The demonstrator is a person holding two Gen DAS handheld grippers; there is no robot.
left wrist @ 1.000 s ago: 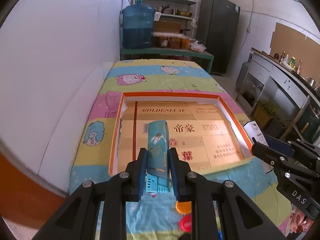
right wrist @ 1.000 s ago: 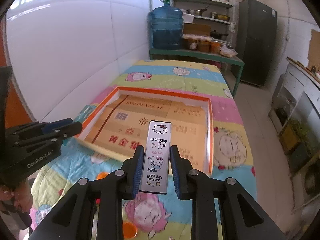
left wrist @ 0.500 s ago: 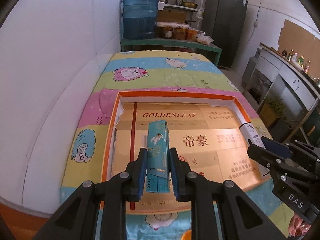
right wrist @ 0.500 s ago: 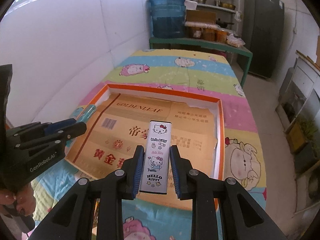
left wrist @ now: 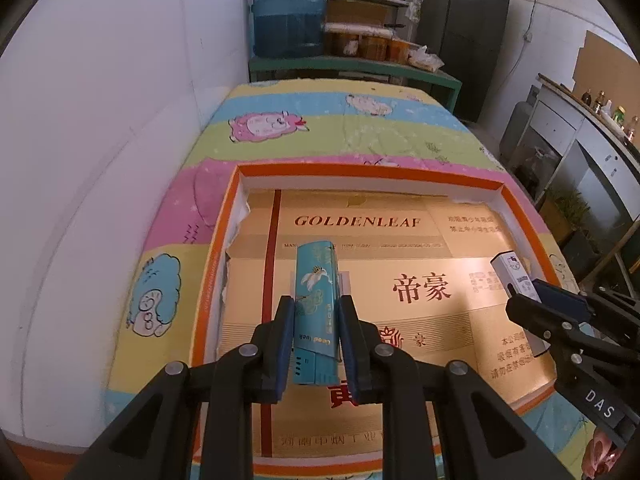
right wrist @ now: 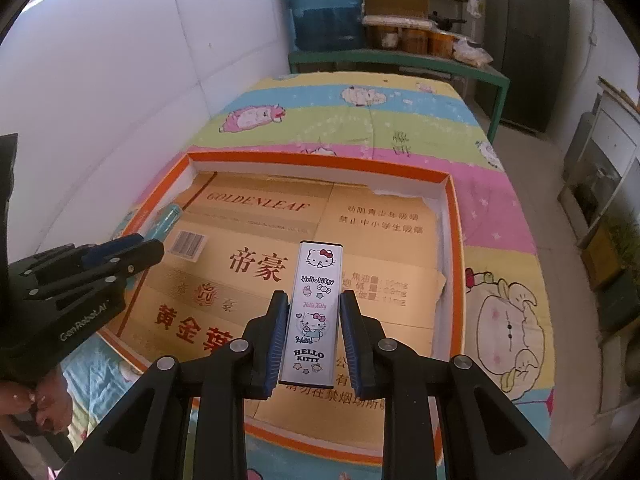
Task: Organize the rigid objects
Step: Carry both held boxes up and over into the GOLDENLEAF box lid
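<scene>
My left gripper (left wrist: 315, 320) is shut on a teal lighter (left wrist: 315, 304) with a crane print, held above the left half of the orange-rimmed tray (left wrist: 360, 171). My right gripper (right wrist: 314, 316) is shut on a white Hello Kitty lighter (right wrist: 316, 312), held above the tray's (right wrist: 320, 159) right half. The tray is lined with gold GOLDENLEAF cardboard (left wrist: 400, 240). The right gripper with its lighter (left wrist: 516, 280) shows at the right of the left wrist view. The left gripper (right wrist: 120, 248) and the teal lighter's tip (right wrist: 164, 220) show at the left of the right wrist view.
The tray lies on a table under a pastel cartoon cloth (left wrist: 340, 136). A white wall (left wrist: 100, 120) runs along the left. A blue water jug (left wrist: 288, 8) and shelves stand behind the table. A dark fridge (left wrist: 464, 24) and a counter are at the right.
Both grippers have moved forward over the tray with their lighters still held. The bottle caps on the near cloth have dropped out of view.
</scene>
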